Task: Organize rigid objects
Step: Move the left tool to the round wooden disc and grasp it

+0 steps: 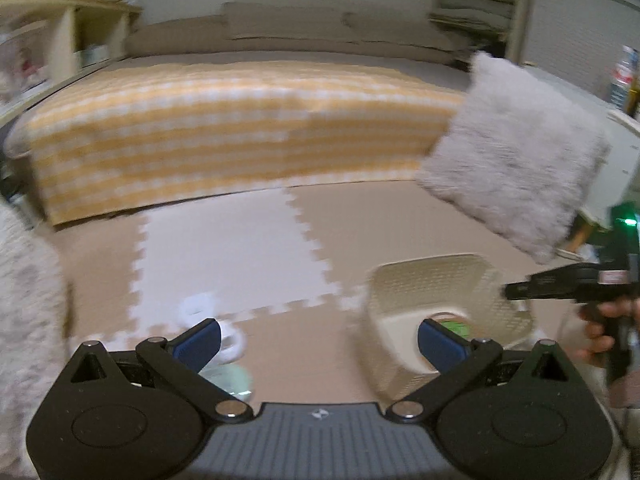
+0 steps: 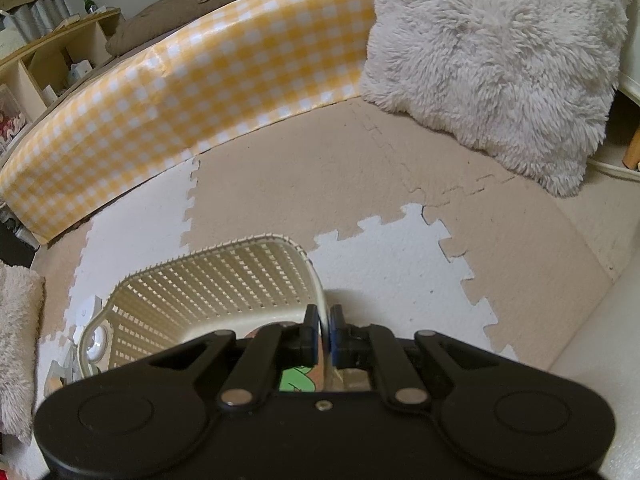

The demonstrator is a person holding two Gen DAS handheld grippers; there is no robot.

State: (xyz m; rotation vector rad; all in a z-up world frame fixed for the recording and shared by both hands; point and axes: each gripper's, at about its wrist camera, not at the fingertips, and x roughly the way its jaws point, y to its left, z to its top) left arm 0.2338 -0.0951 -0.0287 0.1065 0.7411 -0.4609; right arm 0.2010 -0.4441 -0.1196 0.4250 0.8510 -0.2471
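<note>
Foam puzzle-mat floor (image 2: 304, 168), checkered bed edge behind. Right gripper (image 2: 324, 334) clenched on rim of cream basket (image 2: 208, 280), mid-mat. Left gripper (image 1: 320, 344) jaws spread wide, empty.

Open foam mat (image 2: 320, 184) ahead of the basket (image 2: 208, 280). Hemmed in behind by checked bed edge (image 2: 192, 92) and fluffy cushion (image 2: 492, 64).

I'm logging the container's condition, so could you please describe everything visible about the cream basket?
The cream basket looks like moulded plastic, with lattice walls, a solid floor and a rolled rim. It is tipped, on the beige and white foam mat. The right tool is shut on its rim. Something green-printed lies inside.
</note>
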